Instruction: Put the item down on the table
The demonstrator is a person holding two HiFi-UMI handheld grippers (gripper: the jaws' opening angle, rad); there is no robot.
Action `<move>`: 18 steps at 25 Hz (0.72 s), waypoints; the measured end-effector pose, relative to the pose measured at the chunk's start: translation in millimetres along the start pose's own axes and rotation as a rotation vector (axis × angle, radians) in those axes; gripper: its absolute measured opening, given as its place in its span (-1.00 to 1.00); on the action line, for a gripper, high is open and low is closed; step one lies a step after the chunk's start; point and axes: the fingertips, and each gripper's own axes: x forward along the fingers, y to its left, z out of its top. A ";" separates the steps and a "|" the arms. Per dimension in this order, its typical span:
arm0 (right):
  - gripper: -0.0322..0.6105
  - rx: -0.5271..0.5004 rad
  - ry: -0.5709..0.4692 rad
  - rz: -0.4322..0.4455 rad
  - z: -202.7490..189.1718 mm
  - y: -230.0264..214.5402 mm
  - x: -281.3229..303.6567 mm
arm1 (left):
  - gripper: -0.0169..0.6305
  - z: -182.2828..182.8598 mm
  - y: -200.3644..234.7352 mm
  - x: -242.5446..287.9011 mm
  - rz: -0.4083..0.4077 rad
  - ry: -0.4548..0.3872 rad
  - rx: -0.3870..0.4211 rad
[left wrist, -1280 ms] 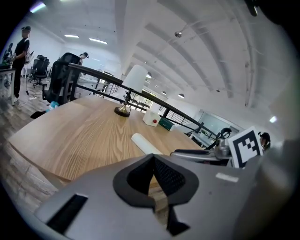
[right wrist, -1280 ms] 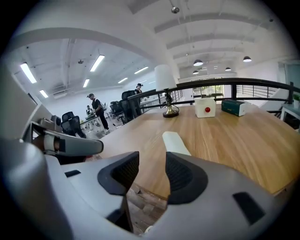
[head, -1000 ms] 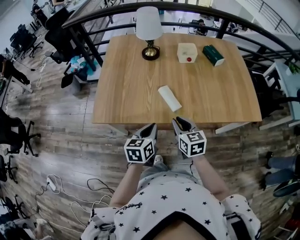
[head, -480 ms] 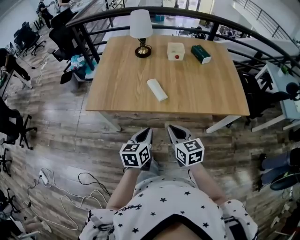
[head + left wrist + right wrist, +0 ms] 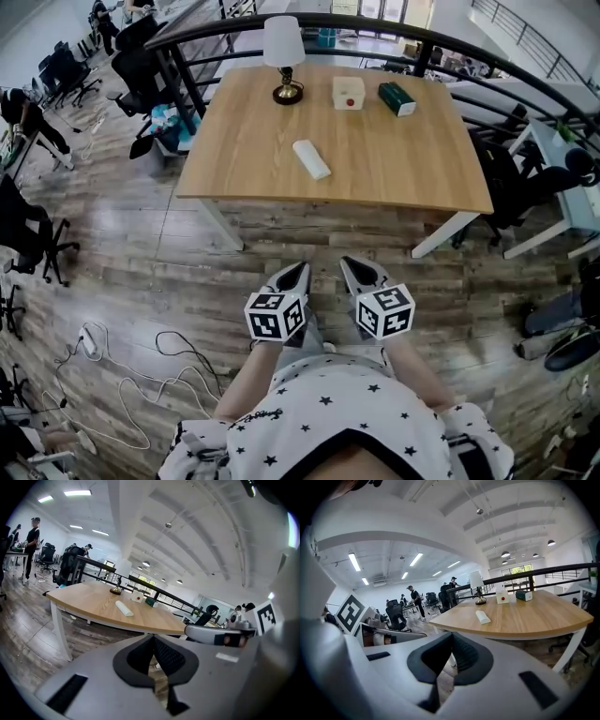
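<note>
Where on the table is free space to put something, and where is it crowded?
Free: the right half of the table, nearer than the green box; also the left strip beside the white block. Crowded: the far edge, with lamp, white box and green box.

No words or numbers are legible, only square markers on the left cube (image 5: 277,315) and right cube (image 5: 385,311).

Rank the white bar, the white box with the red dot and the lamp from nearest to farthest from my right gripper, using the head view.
1. The white bar, mid-way across the table, slightly left of the right gripper.
2. The white box, at the far edge, roughly straight ahead.
3. The lamp, also at the far edge, further left.
</note>
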 end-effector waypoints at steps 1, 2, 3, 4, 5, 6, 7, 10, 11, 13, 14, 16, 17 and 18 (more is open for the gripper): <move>-0.91 0.001 -0.001 0.000 -4.0 3.1 -5.6 | -0.91 -5.3 -3.6 -5.5 -0.001 0.001 0.002; -0.91 0.001 -0.002 0.000 -7.5 6.2 -10.9 | -0.91 -10.2 -7.1 -10.7 -0.003 0.001 0.003; -0.91 0.001 -0.003 0.000 -10.5 9.0 -15.9 | -0.91 -14.8 -10.3 -15.5 -0.004 0.002 0.002; -0.91 0.002 -0.005 -0.001 -12.8 11.5 -20.7 | -0.91 -18.9 -13.3 -19.9 -0.005 0.002 0.002; -0.91 0.002 -0.007 -0.002 -14.6 13.7 -25.0 | -0.91 -22.4 -15.9 -23.7 -0.007 0.001 0.001; -0.91 0.003 -0.009 -0.002 -16.4 15.9 -28.9 | -0.91 -25.6 -18.1 -27.1 -0.008 0.000 0.000; -0.91 0.002 -0.011 -0.002 -18.2 17.9 -32.3 | -0.91 -28.8 -19.9 -30.2 -0.008 -0.002 -0.003; -0.91 -0.005 -0.016 0.004 -22.6 22.3 -39.9 | -0.91 -37.5 -23.0 -35.8 -0.007 -0.008 -0.016; -0.91 -0.008 -0.018 0.004 -22.8 22.5 -41.9 | -0.91 -39.1 -24.3 -36.3 -0.008 -0.009 -0.018; -0.91 -0.023 -0.021 -0.004 -21.7 21.5 -45.8 | -0.91 -39.9 -27.7 -36.8 -0.010 -0.012 -0.015; -0.92 -0.033 -0.022 -0.013 -21.0 20.4 -47.9 | -0.91 -39.6 -29.6 -37.1 -0.012 -0.013 -0.013; -0.92 -0.039 -0.028 -0.017 -19.4 19.9 -51.6 | -0.91 -38.4 -32.8 -37.9 -0.014 -0.016 -0.009; -0.92 -0.033 -0.035 -0.010 -18.4 21.0 -53.2 | -0.91 -37.7 -34.1 -38.2 -0.016 -0.017 -0.007; -0.92 -0.029 -0.042 0.000 -17.6 22.8 -54.3 | -0.91 -37.0 -34.9 -38.5 -0.017 -0.017 -0.006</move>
